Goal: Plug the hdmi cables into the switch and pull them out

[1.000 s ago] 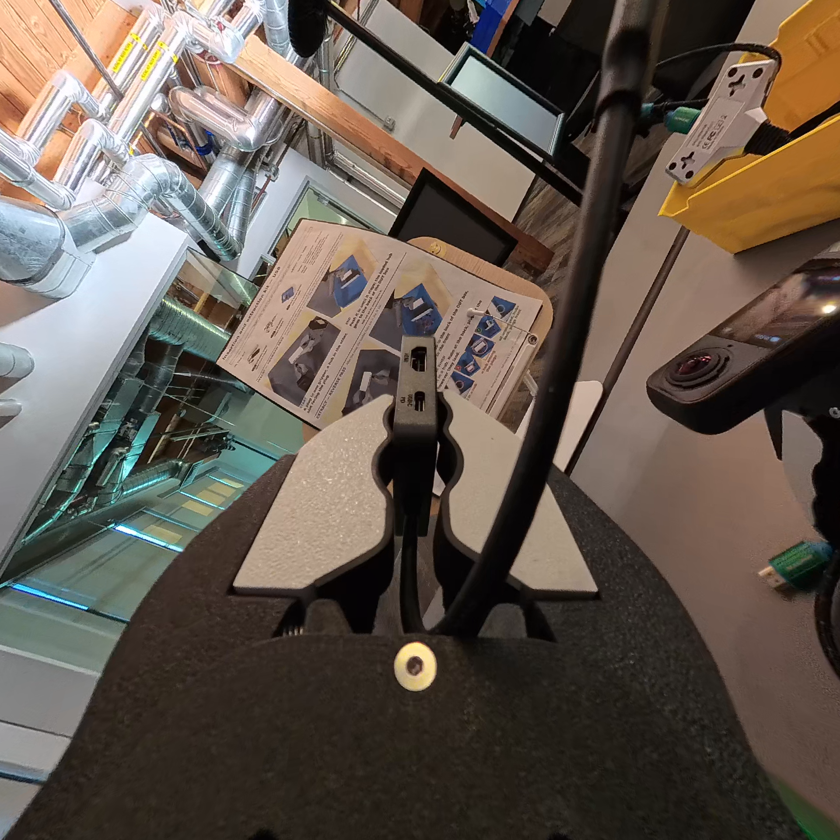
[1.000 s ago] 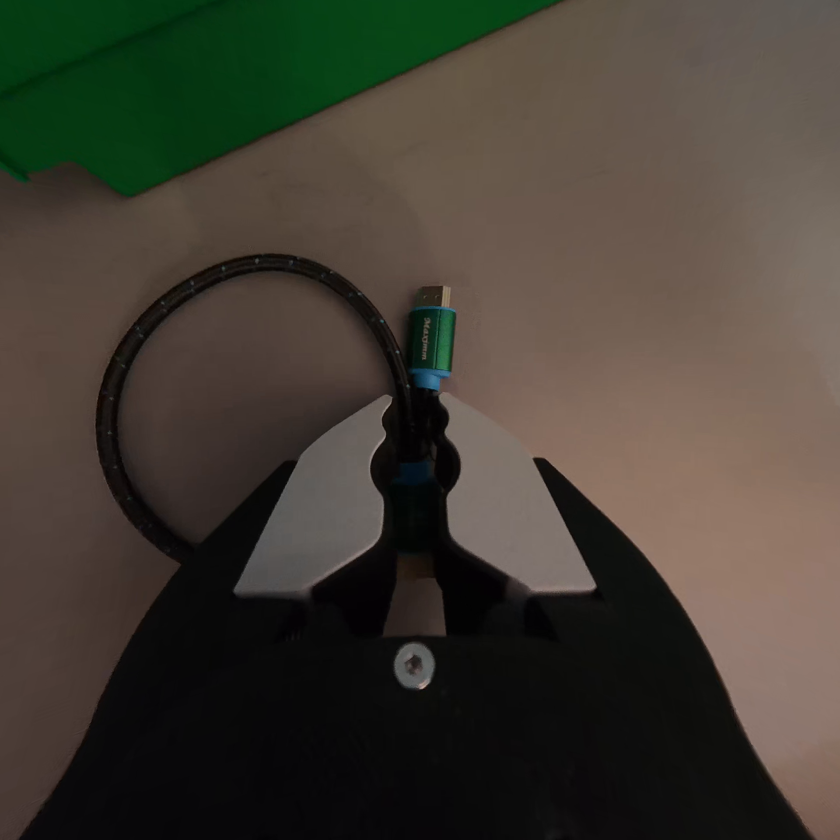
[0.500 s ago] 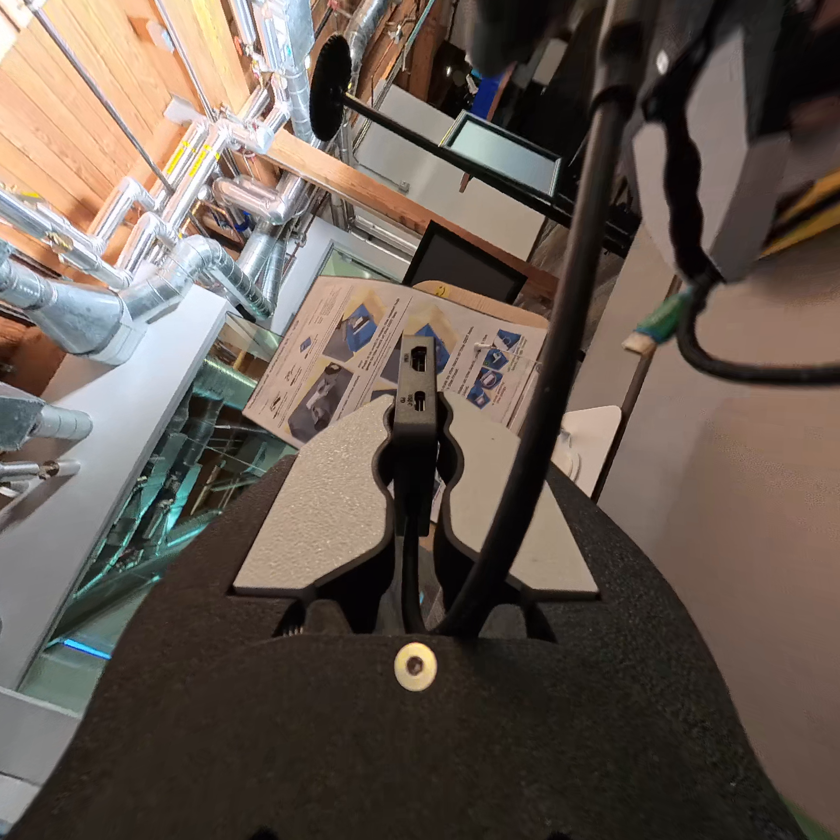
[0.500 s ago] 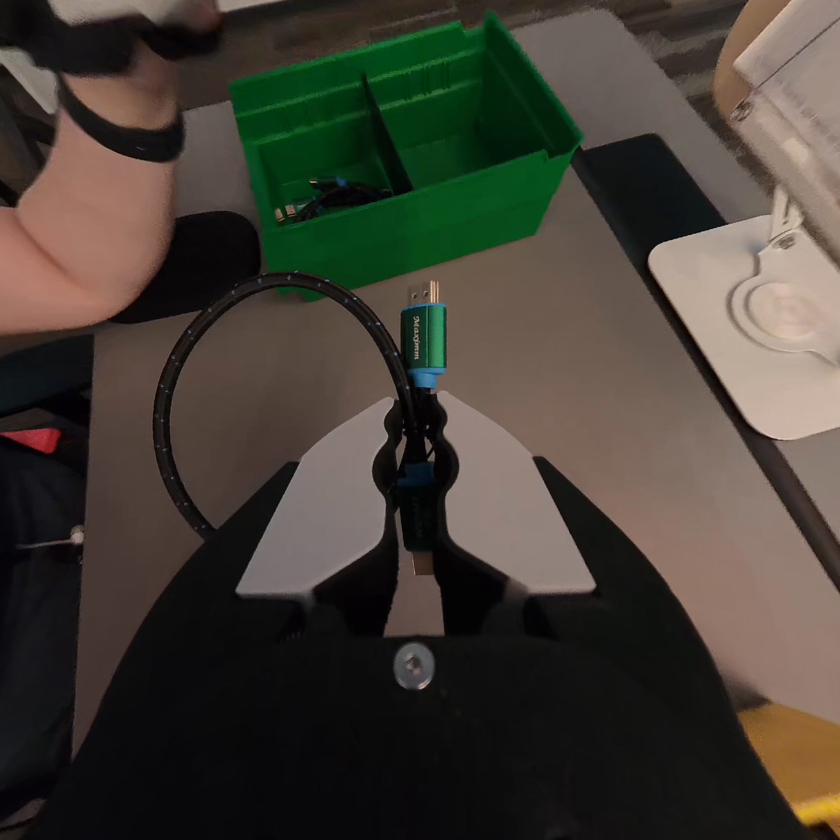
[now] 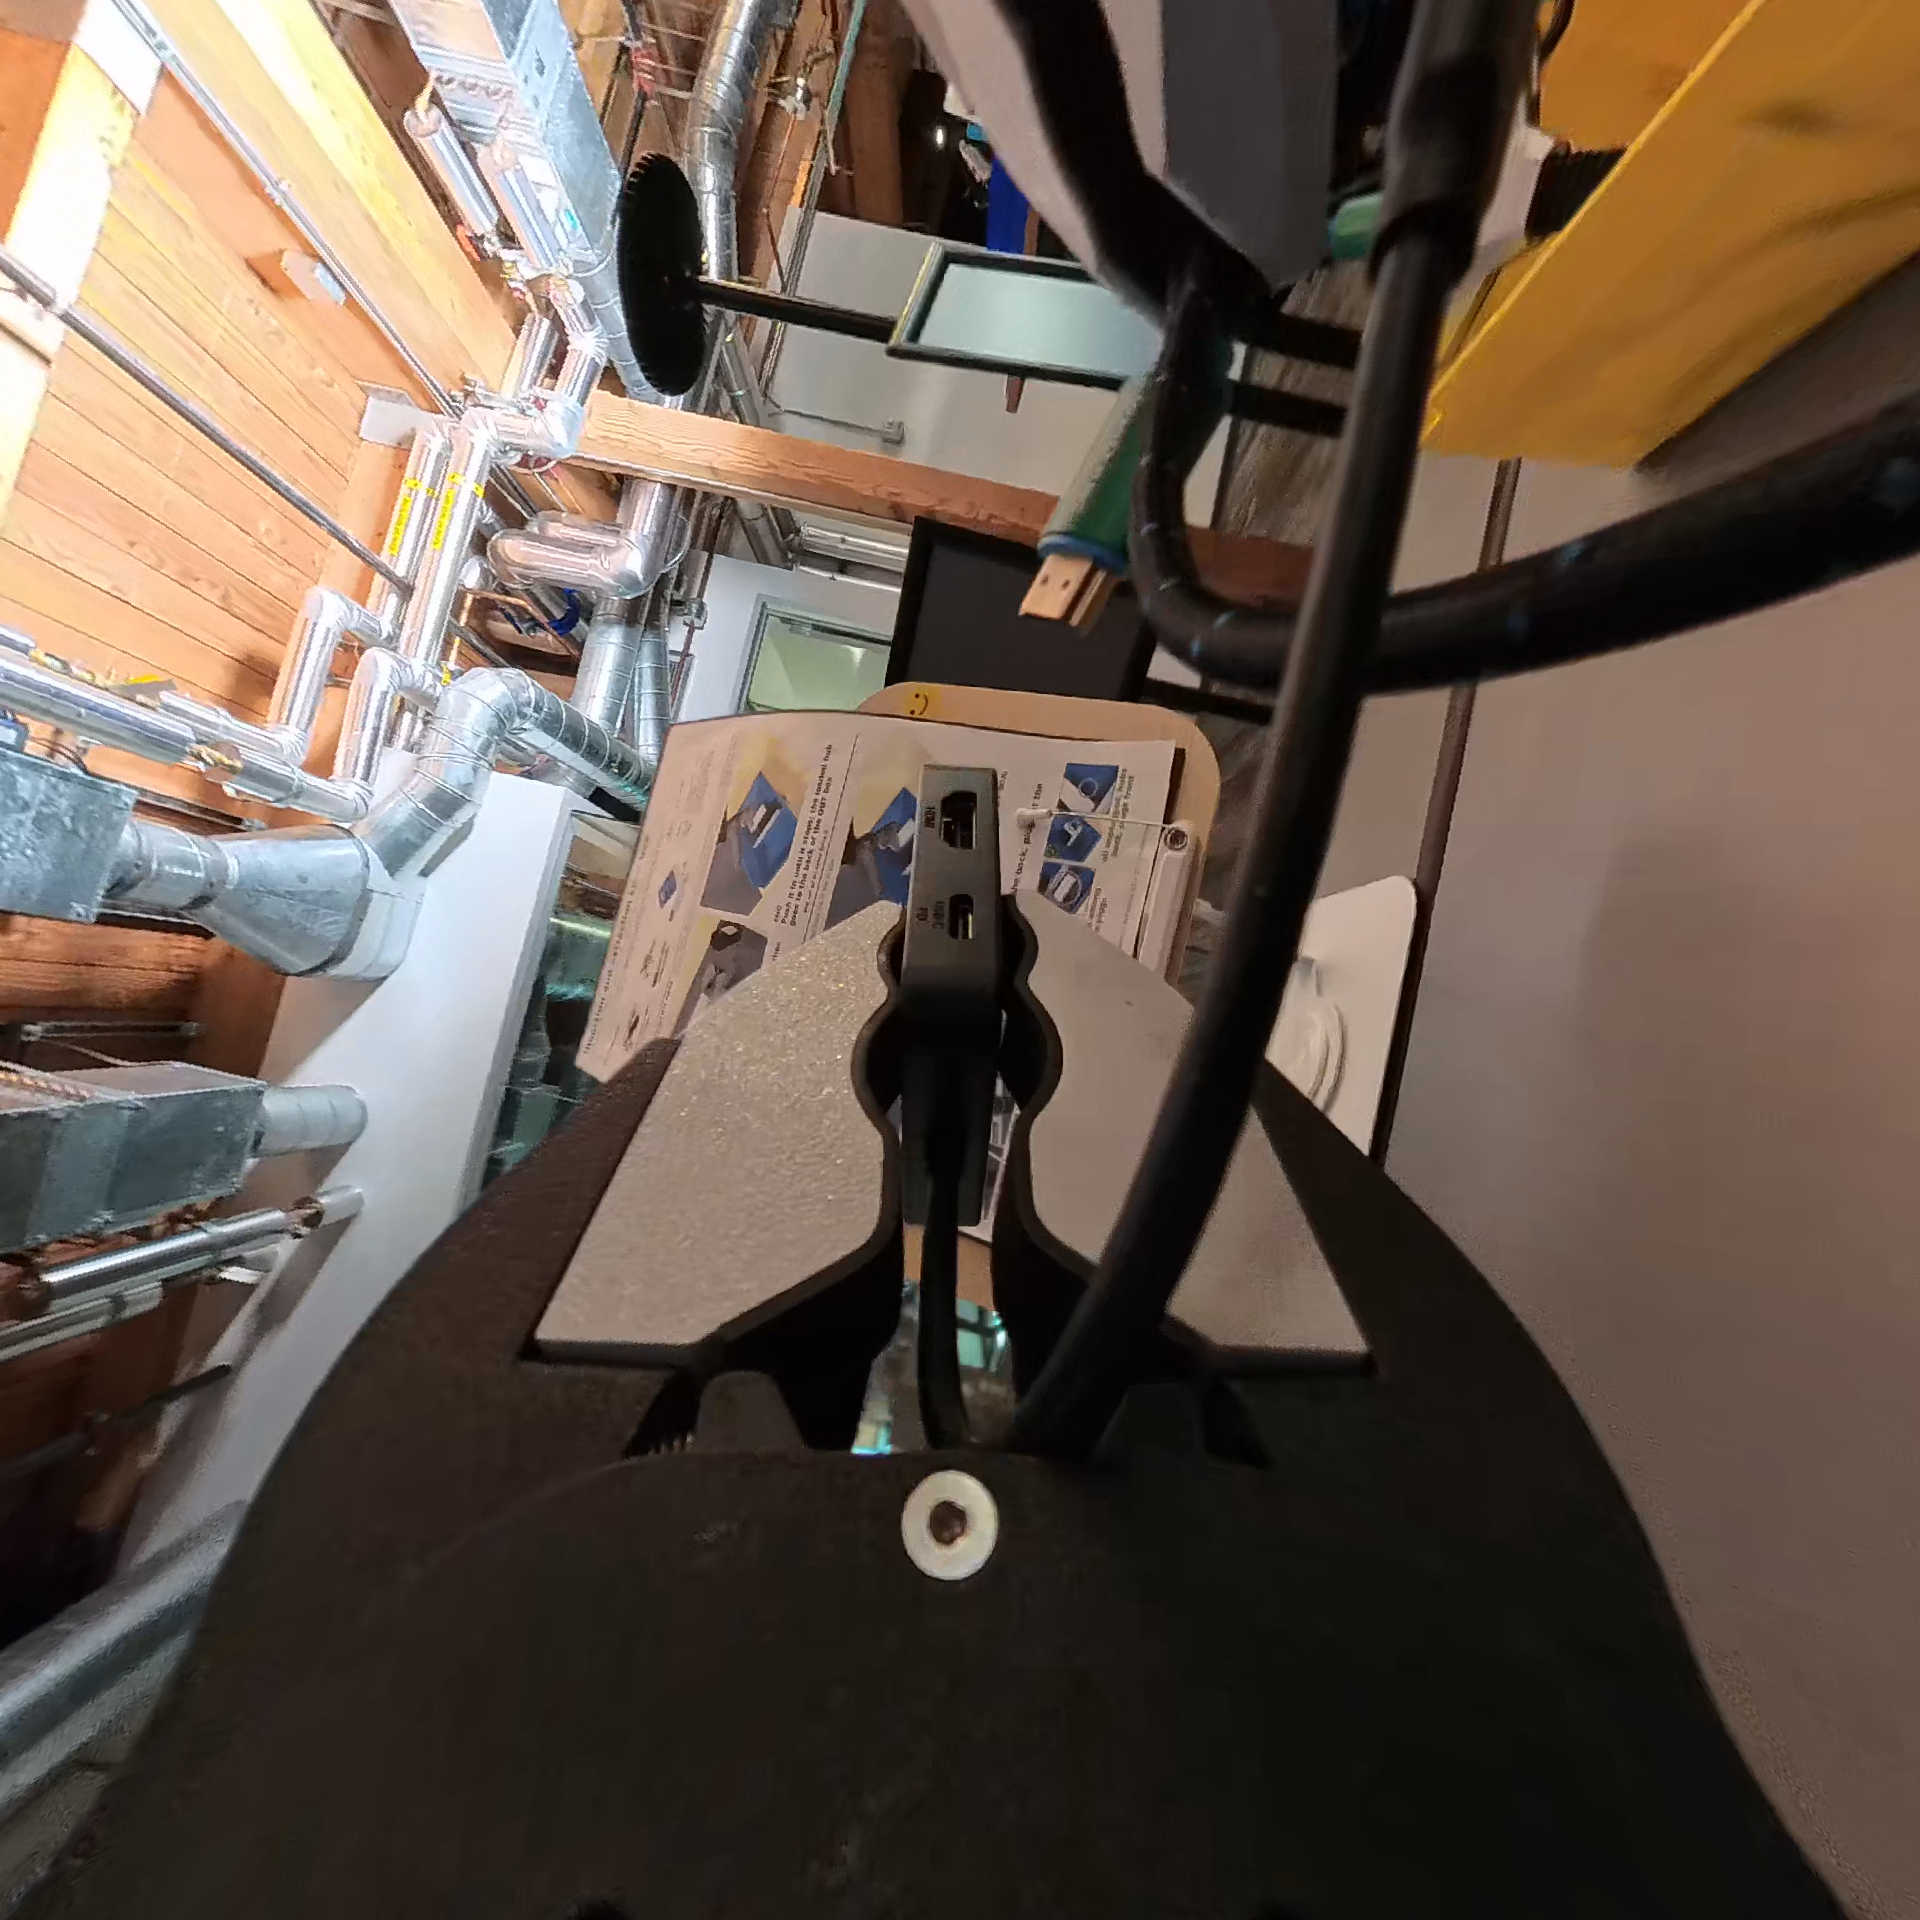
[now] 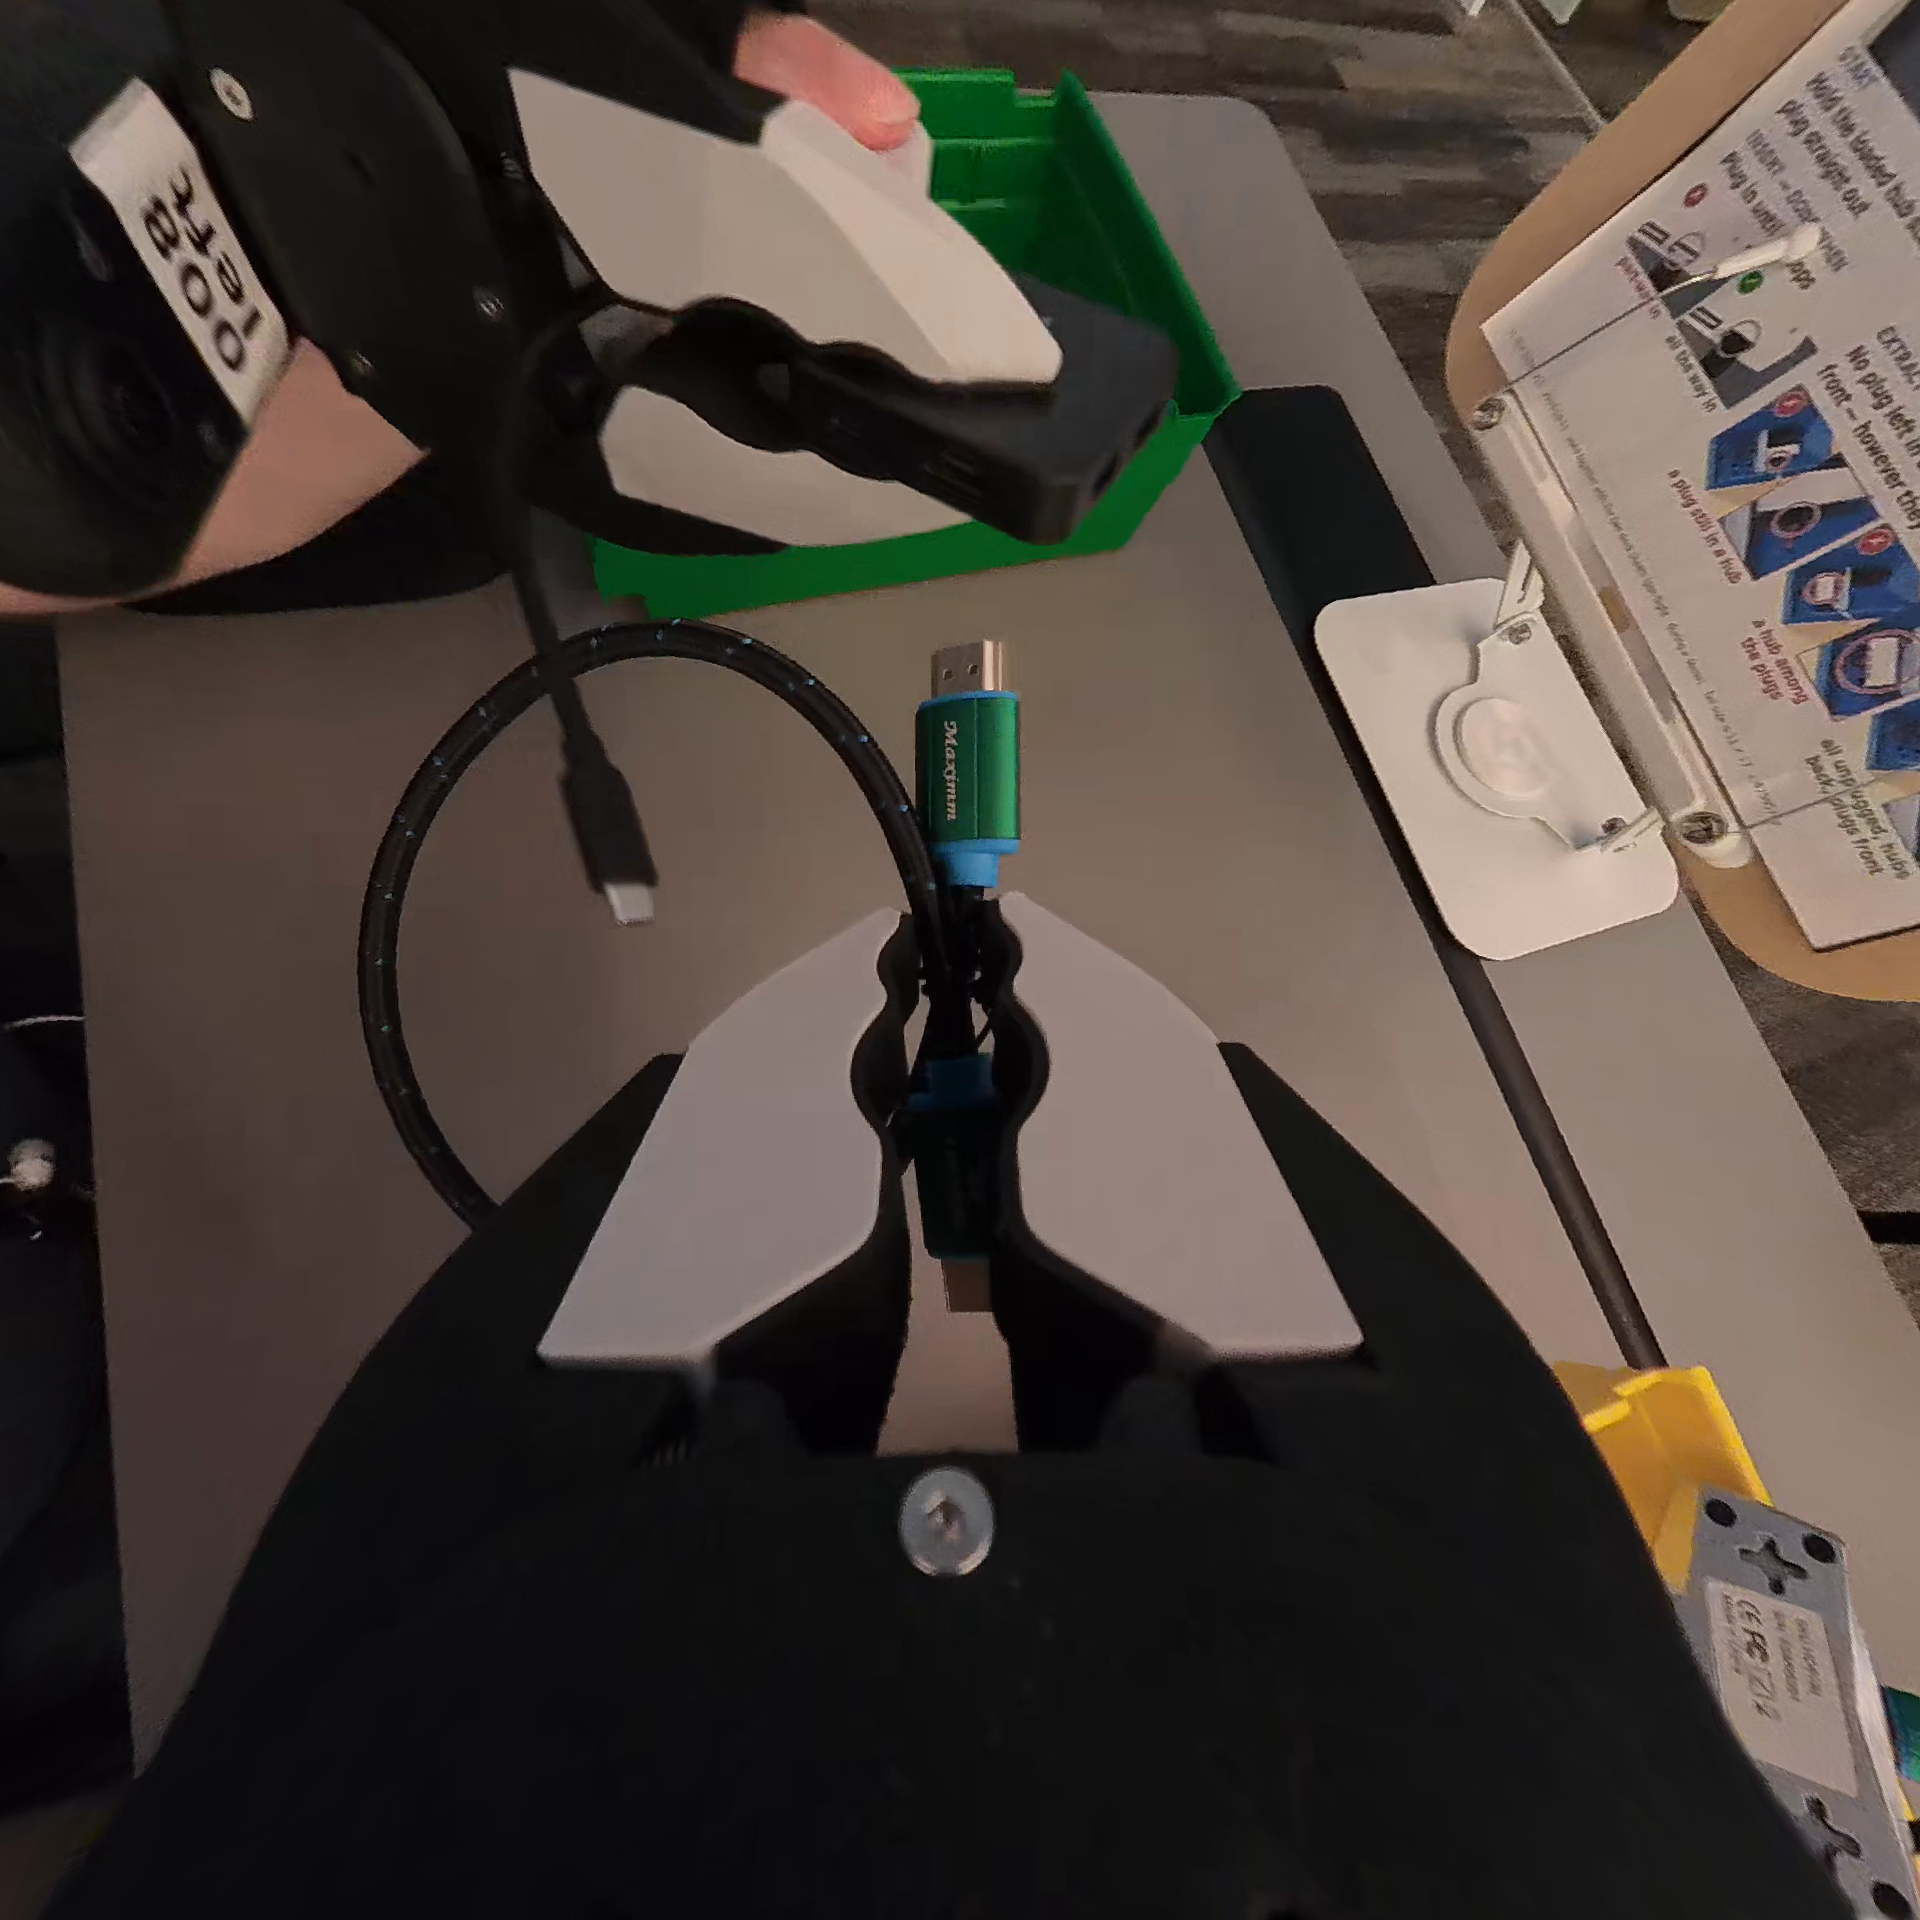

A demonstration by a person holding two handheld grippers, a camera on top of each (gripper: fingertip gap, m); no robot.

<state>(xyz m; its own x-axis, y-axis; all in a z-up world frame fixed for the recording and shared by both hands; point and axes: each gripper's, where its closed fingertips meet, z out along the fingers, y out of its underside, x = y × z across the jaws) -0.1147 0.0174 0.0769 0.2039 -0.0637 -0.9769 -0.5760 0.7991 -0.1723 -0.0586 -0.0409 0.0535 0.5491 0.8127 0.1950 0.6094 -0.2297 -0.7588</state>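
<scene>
Two grippers are loaded and close together, so the step in hand looks like lining up for the first insertion. The left gripper is clamped on the black switch, whose ports face out at the centre of the left wrist view; the same switch shows at upper centre of the right wrist view. The right gripper is closed on the bundled hdmi cable, pinching it just behind the green plug, which points up-frame with its metal tip free. A second green plug sits back between the jaws, and the braided loop bulges into the left half of the frame.

The plug is still apart from the switch. The next move, I judge, calls for turning plug and port to face each other, square, then a straight push.

The grey table carries a green bin at top, a yellow bin at lower right and a white stand holding an instruction sheet at right. A loose black lead hangs from the switch. The left wrist view shows silver ducts and wood planking at left
</scene>
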